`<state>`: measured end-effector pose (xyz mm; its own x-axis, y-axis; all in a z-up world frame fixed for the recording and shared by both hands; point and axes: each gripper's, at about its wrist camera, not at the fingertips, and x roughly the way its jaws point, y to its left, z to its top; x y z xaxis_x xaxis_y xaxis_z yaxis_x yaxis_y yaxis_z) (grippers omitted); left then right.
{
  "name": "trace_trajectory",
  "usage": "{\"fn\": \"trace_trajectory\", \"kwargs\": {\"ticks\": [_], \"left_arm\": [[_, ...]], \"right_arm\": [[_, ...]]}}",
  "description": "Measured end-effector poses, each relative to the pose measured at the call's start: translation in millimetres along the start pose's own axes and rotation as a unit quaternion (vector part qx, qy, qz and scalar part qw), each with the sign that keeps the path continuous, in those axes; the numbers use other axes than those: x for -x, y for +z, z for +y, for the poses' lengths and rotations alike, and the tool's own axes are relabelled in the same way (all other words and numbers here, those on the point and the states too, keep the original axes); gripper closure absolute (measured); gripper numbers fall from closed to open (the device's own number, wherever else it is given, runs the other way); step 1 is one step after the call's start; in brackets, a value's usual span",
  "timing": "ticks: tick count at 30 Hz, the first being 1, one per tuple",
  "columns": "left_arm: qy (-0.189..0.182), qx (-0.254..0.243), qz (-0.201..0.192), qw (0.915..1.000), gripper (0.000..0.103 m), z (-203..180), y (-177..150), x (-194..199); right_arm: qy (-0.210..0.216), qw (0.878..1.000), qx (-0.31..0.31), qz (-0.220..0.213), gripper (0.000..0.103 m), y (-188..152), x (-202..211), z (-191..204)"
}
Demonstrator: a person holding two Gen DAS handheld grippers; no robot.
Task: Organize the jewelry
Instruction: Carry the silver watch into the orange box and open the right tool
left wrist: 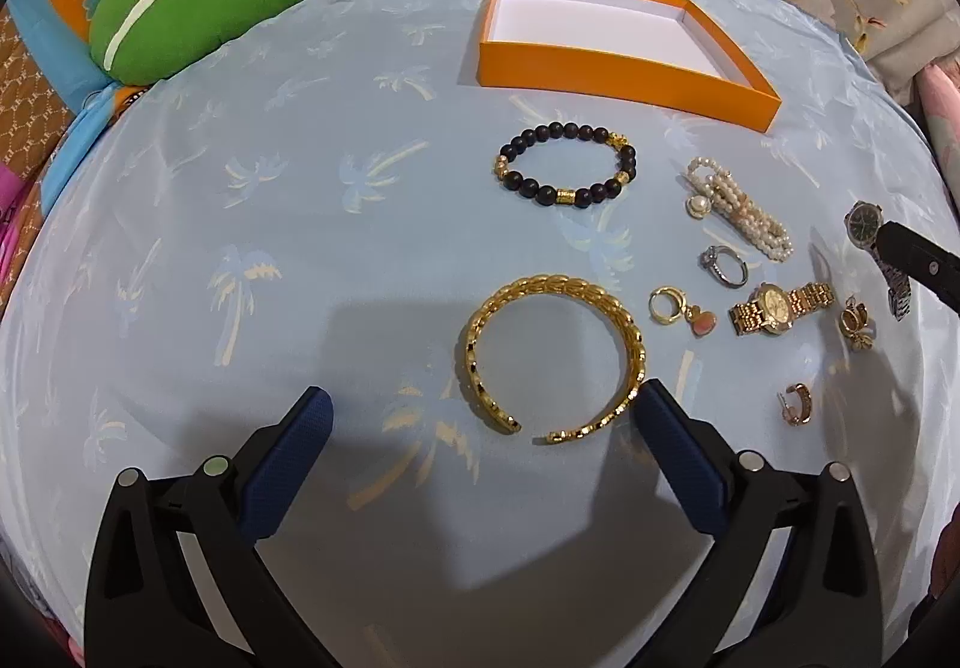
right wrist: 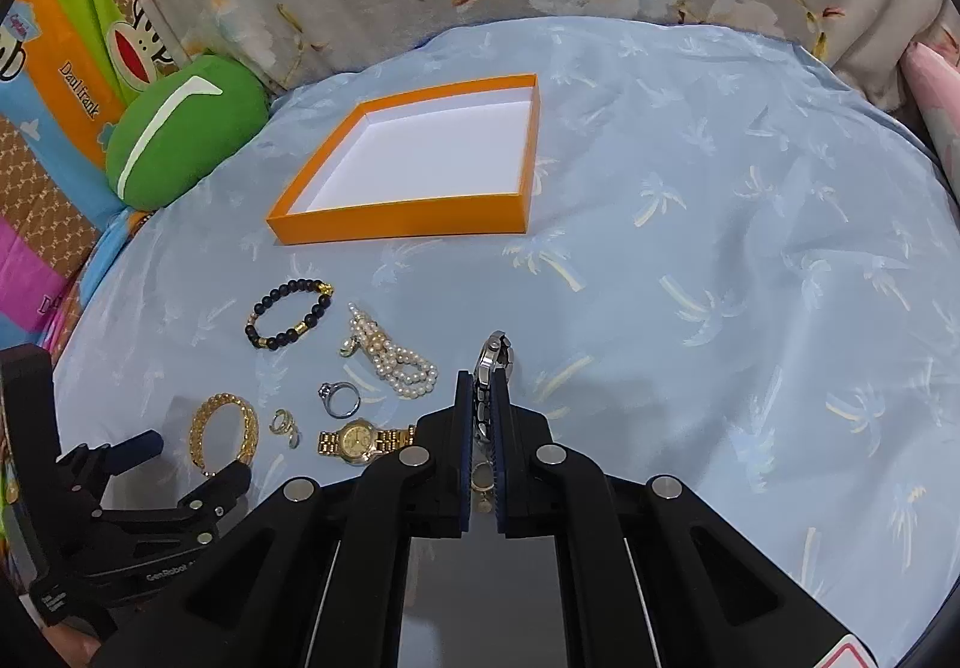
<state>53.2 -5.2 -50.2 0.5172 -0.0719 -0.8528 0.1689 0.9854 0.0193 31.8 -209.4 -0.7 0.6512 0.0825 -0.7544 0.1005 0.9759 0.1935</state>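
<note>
Right gripper [right wrist: 482, 398] clamps the silver watch [right wrist: 493, 362]; left gripper [left wrist: 483, 410] gapes over gold bangle [left wrist: 555, 356].

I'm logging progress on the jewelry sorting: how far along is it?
Nothing done: the orange box is empty. In hand: the right gripper has its jaws shut on the silver watch. Left: gold bangle, beaded bracelet, pearls, ring, gold watch, earrings.
</note>
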Motion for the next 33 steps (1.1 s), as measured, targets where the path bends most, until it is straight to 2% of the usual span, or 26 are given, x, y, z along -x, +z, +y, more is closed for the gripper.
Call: {"fn": "trace_trajectory", "kwargs": {"ticks": [6, 13, 24, 28, 33], "left_arm": [[-0.001, 0.0, -0.004, 1.0, 0.005, 0.5, 3.7, -2.3], [-0.003, -0.009, -0.017, 0.9998, 0.005, -1.2, 5.8, -4.3], [-0.007, -0.019, -0.033, 0.9992, 0.005, -1.1, 6.3, -6.6], [-0.01, -0.022, -0.037, 0.999, 0.005, -1.3, 6.7, -7.3], [-0.011, -0.024, -0.04, 0.9988, 0.005, -0.9, 7.1, -8.4]], "right_arm": [[-0.003, 1.0, 0.001, -0.017, 0.098, 20.0, 0.6, 5.6], [-0.015, 0.999, 0.01, -0.049, 0.098, 73.7, -17.0, 12.4], [-0.032, 0.997, 0.041, -0.054, 0.098, 163.9, -101.9, 28.1], [-0.036, 0.998, 0.037, -0.046, 0.098, 178.3, -130.6, 27.2], [-0.042, 0.998, 0.031, -0.029, 0.097, 178.3, -154.0, 21.8]]}}
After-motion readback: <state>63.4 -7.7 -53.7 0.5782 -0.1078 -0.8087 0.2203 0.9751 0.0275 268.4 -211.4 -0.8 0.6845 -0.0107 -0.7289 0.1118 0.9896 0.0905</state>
